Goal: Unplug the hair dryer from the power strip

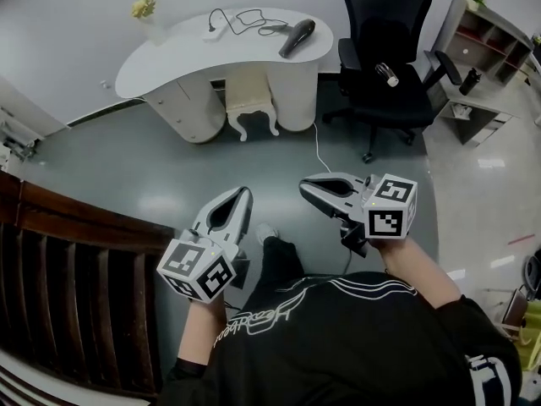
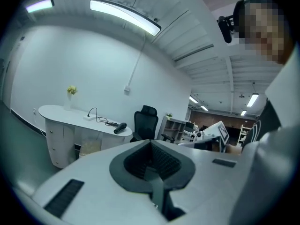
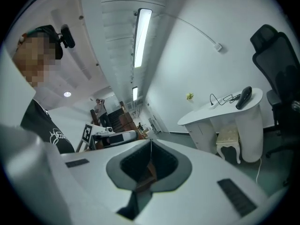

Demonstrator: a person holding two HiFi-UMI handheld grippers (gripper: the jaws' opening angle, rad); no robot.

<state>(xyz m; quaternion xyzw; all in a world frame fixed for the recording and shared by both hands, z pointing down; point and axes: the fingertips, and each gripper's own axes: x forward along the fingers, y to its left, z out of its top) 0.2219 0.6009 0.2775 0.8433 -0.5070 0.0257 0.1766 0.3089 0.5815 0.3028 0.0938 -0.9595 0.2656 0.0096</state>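
A dark hair dryer (image 1: 297, 37) lies on the right part of a white curved table (image 1: 169, 62), far ahead of me. Its black cord (image 1: 245, 17) loops left to a white power strip (image 1: 213, 32) on the tabletop. The dryer (image 2: 120, 128) and strip (image 2: 89, 117) show small in the left gripper view, and the dryer (image 3: 243, 97) also in the right gripper view. My left gripper (image 1: 246, 192) is shut and empty, held low at centre left. At centre right my right gripper (image 1: 303, 185) is shut and empty too. Both hang over the floor, well short of the table.
A black office chair (image 1: 385, 66) stands right of the table, and a white stool (image 1: 250, 100) is tucked under it. A vase of yellow flowers (image 1: 145, 13) sits on the table's left end. Shelving (image 1: 486, 45) is at far right, a dark wooden railing (image 1: 59, 269) at left.
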